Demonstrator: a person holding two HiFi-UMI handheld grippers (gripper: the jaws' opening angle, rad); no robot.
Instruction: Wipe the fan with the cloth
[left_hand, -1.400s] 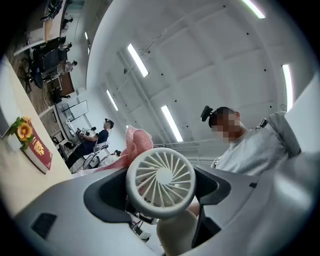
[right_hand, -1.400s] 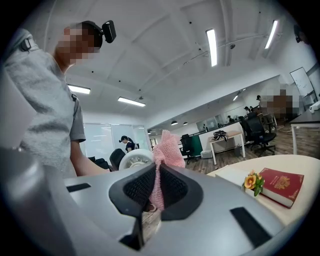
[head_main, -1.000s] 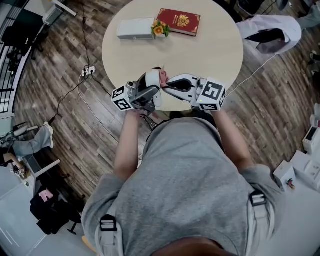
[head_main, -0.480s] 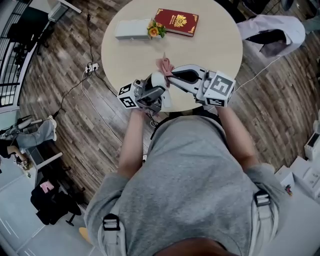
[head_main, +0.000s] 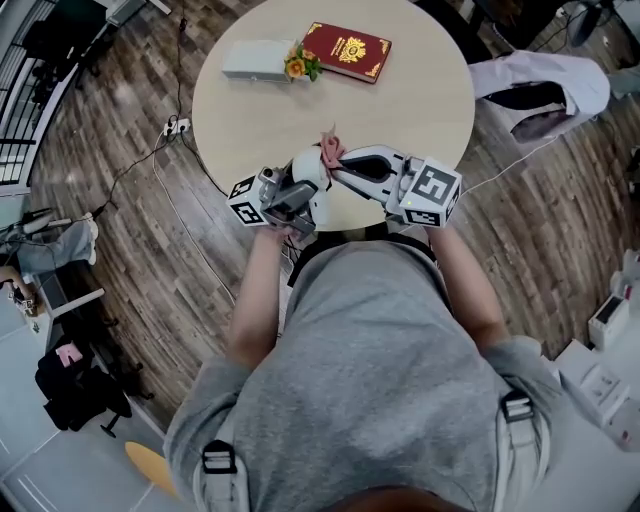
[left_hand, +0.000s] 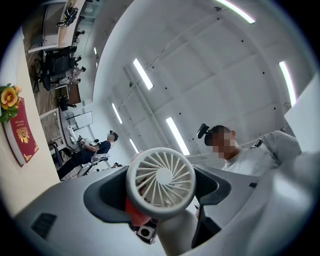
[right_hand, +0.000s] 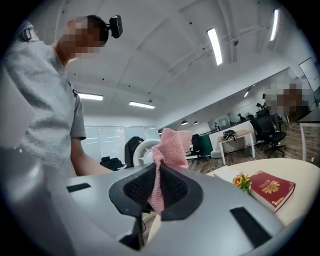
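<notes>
A small white fan (head_main: 306, 170) with a round ribbed grille (left_hand: 160, 177) is clamped by its stem in my left gripper (head_main: 298, 188), which is shut on it above the table's near edge. My right gripper (head_main: 338, 163) is shut on a pink cloth (head_main: 328, 150), and the cloth presses against the fan's head from the right. In the right gripper view the cloth (right_hand: 170, 145) stands up between the jaws of my right gripper (right_hand: 157, 187), with the fan (right_hand: 144, 150) just behind it. In the left gripper view my left gripper (left_hand: 160, 200) holds the fan, and the cloth (left_hand: 134, 214) shows behind the grille.
On the round beige table (head_main: 400, 110), at the far side, lie a red book (head_main: 346, 50), a white box (head_main: 252, 60) and a small flower bunch (head_main: 297, 66). A power strip (head_main: 175, 127) with cables lies on the wooden floor at the left. A pale garment (head_main: 540, 85) lies at the right.
The right gripper has moved the pink cloth a little over the fan's head, up and back down. Both grippers stay together at the table's near edge.
</notes>
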